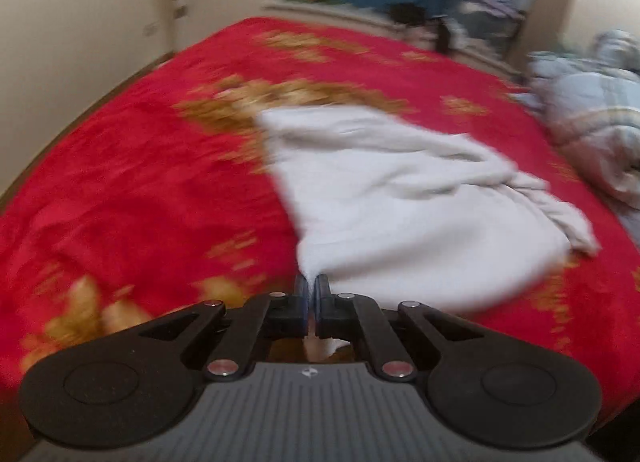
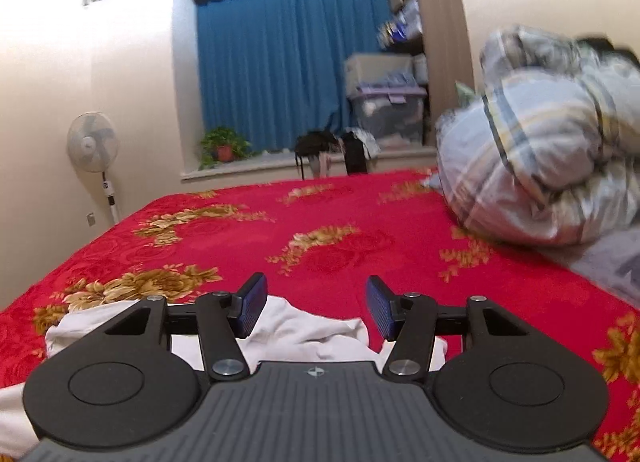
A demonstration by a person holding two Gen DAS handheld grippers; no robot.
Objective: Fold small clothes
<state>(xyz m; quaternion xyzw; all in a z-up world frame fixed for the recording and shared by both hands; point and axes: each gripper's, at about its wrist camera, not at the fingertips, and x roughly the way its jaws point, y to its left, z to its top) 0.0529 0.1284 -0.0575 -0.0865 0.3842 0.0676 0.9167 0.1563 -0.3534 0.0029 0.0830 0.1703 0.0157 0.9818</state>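
Note:
A white garment (image 1: 400,206) lies partly folded on the red flowered bedspread (image 1: 140,182). My left gripper (image 1: 311,286) is shut on the garment's near corner, and the cloth stretches away from the pads. The left wrist view is motion-blurred. In the right wrist view my right gripper (image 2: 316,308) is open and empty, just above the bunched edge of the white garment (image 2: 316,332), with its blue pads (image 2: 380,312) spread wide.
A rolled striped quilt (image 2: 540,150) lies on the bed's right side and also shows in the left wrist view (image 1: 592,118). Beyond the bed are a window ledge (image 2: 280,164) with a plant, bags and a storage bin, and a fan (image 2: 93,142) by the left wall.

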